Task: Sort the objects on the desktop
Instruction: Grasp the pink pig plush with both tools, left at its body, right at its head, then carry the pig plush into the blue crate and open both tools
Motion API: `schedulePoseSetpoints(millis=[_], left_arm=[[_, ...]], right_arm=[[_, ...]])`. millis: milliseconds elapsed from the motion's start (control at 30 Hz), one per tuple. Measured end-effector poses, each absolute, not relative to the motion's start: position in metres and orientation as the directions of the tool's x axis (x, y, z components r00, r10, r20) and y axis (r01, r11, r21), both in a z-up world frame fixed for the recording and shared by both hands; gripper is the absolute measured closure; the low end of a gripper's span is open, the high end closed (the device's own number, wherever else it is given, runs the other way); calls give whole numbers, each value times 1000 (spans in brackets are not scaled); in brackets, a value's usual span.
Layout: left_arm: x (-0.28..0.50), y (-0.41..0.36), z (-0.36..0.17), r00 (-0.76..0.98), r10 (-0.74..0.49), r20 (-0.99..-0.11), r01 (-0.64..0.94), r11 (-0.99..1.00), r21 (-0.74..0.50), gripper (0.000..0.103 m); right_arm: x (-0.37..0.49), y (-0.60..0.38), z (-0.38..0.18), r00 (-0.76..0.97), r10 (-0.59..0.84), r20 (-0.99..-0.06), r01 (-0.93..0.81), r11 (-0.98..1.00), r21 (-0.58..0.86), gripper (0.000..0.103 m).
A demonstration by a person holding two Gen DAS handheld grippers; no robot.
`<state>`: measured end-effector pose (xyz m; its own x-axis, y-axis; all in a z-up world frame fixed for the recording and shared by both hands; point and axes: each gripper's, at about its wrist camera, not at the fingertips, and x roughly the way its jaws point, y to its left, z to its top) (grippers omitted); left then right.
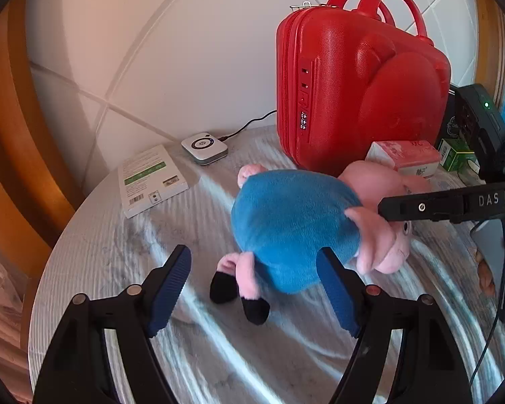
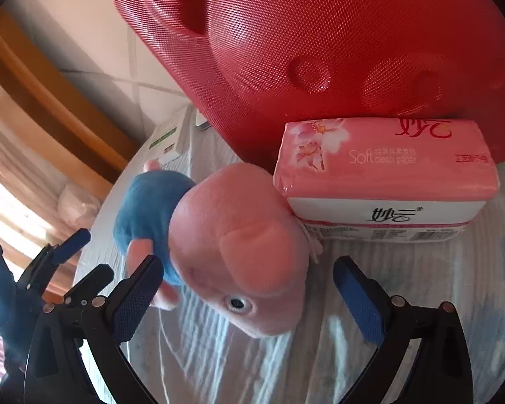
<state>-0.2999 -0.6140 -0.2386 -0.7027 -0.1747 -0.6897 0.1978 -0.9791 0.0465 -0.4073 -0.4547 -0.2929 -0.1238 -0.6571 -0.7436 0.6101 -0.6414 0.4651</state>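
Note:
A plush pig (image 1: 293, 229) in a blue shirt lies on the round table. My left gripper (image 1: 252, 289) hangs open just above its legs, its right pad close to the edge of the blue body. A finger (image 1: 421, 206) of the right gripper reaches in from the right over the pig's head. In the right wrist view the pig's pink head (image 2: 242, 252) lies between the open jaws of my right gripper (image 2: 249, 303), and neither pad presses on it. The left gripper (image 2: 84, 261) shows at the left edge. A pink tissue pack (image 2: 383, 175) touches the pig's head.
A red suitcase (image 1: 353, 84) stands upright at the back against the tiled wall. A white flat box (image 1: 151, 178) and a small white device (image 1: 204, 148) with a cable lie at the back left. Green boxes (image 1: 454, 155) stand at the right. The table's edge (image 1: 67, 235) curves along the left.

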Motion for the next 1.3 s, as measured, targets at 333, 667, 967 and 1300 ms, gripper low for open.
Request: schedulePoseSetpoints(millis=[333, 667, 967, 1300], left_arm=[[-335, -611, -266, -677, 8, -736, 98, -990, -101, 38], [-305, -595, -240, -704, 15, -710, 69, -994, -90, 56], [-285, -560, -183, -745, -1, -667, 20, -1000, -21, 56], [-262, -469, -96, -822, 85, -563, -142, -988, 57, 56]], right_arm=[[-419, -461, -318, -67, -673, -736, 534, -647, 544, 8], [-406, -439, -292, -64, -690, -721, 625, -591, 510, 31], [-386, -385, -234, -117, -738, -665, 667, -554, 498, 31], [-350, -258, -136, -325, -749, -577, 667, -614, 421, 31]])
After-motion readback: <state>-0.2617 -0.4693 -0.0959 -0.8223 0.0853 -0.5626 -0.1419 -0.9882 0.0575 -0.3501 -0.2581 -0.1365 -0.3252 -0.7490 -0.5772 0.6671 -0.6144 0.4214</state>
